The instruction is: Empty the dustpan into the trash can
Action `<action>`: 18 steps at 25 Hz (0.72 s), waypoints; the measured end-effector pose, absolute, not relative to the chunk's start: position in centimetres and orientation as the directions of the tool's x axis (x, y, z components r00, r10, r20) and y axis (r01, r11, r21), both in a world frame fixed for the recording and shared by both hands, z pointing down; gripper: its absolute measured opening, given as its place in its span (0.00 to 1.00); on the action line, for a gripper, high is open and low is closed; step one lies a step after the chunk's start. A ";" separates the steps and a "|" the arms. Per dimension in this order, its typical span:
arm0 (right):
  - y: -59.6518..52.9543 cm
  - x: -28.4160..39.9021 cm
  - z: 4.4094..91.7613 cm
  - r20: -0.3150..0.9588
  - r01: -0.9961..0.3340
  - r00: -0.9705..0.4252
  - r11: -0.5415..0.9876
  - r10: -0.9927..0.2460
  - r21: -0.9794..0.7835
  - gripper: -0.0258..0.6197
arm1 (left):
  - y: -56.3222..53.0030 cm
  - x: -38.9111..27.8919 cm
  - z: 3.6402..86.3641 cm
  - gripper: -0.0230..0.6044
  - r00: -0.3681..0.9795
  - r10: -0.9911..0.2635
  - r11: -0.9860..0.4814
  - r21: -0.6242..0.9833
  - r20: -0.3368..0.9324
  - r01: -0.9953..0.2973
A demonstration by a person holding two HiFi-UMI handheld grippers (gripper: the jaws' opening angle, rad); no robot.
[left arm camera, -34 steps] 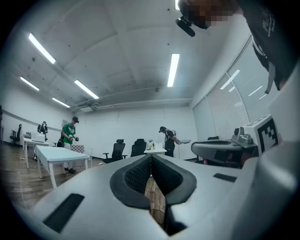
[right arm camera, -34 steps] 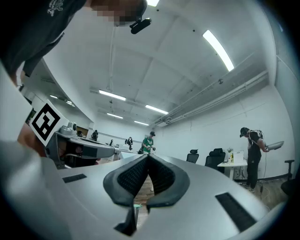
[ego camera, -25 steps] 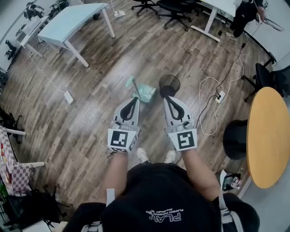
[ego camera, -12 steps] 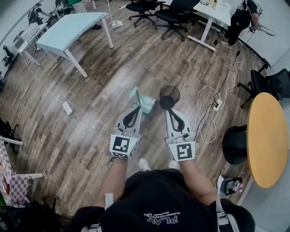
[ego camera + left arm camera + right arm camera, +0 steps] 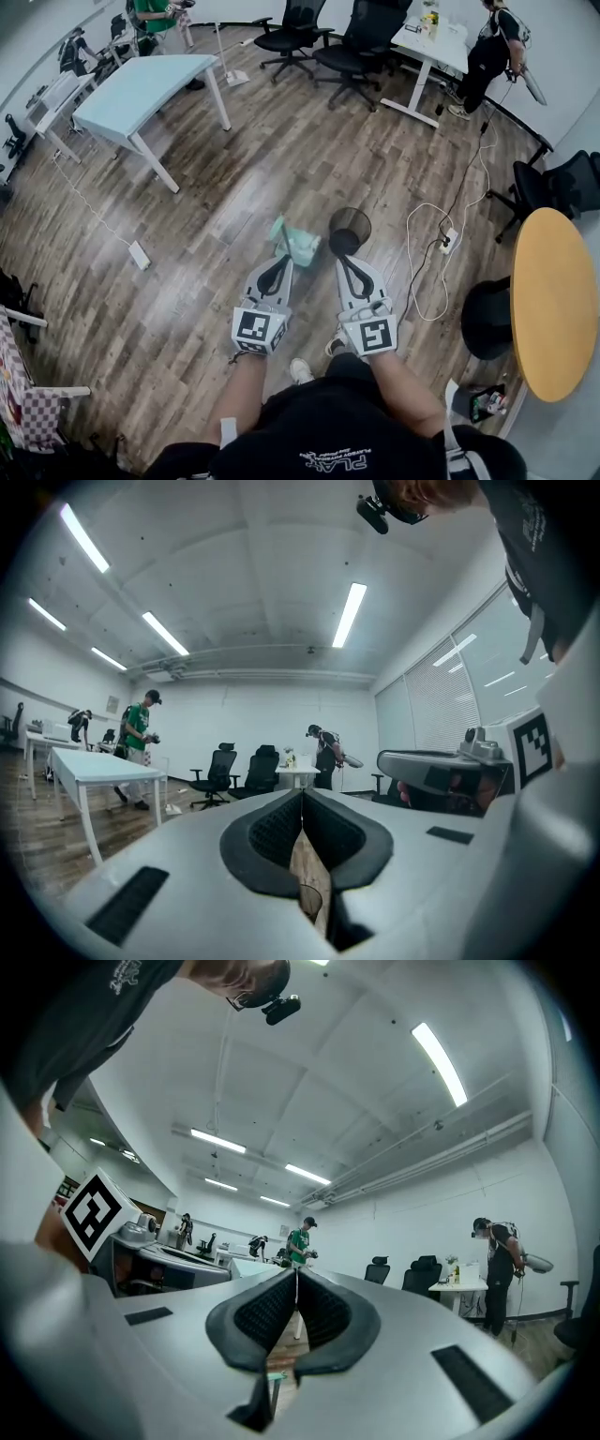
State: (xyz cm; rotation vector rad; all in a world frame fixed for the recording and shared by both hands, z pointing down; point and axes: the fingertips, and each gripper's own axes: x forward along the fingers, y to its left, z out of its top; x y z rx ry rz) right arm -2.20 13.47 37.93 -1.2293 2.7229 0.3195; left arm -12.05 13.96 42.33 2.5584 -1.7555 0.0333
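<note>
head view alone shows dustpan [image 5: 298,247] beside trash can [image 5: 350,228]; left gripper [image 5: 302,793] and right gripper [image 5: 296,1273] clenched, empty.

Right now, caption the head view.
Left hand-held gripper and right hand-held gripper, both shut, near green dustpan beside black trash can.

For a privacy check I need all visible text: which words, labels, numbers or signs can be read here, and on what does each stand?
"PLAY": white print on the wearer's black shirt, upside down in the head view.
Smaller line next to it: too small to read.
Print on the same shirt in the right gripper view: blurred, unreadable.
Left marker cube and right marker cube: black-and-white square patterns only, no letters or numbers.
Nothing else legible.
</note>
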 end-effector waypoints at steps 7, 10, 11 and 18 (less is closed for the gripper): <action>6.8 -1.6 38.5 -0.200 -0.718 -0.696 0.675 -0.690 0.168 0.08 | 7.7 -11.0 43.1 0.07 0.342 -0.936 -0.341 0.021 0.079 -0.940; 3.4 -1.0 38.4 -0.189 -0.686 -0.726 0.675 -0.662 0.271 0.08 | 4.4 -10.5 42.5 0.07 0.329 -0.942 -0.328 0.017 0.071 -0.944; 2.3 -0.7 38.5 -0.175 -0.675 -0.733 0.675 -0.657 0.298 0.08 | 3.4 -10.3 42.4 0.07 0.325 -0.943 -0.324 0.016 0.072 -0.946; -3.3 1.1 38.7 -0.165 -0.669 -0.742 0.696 -0.650 0.262 0.08 | -1.6 -9.1 42.7 0.07 0.296 -0.949 -0.298 0.005 0.111 -0.955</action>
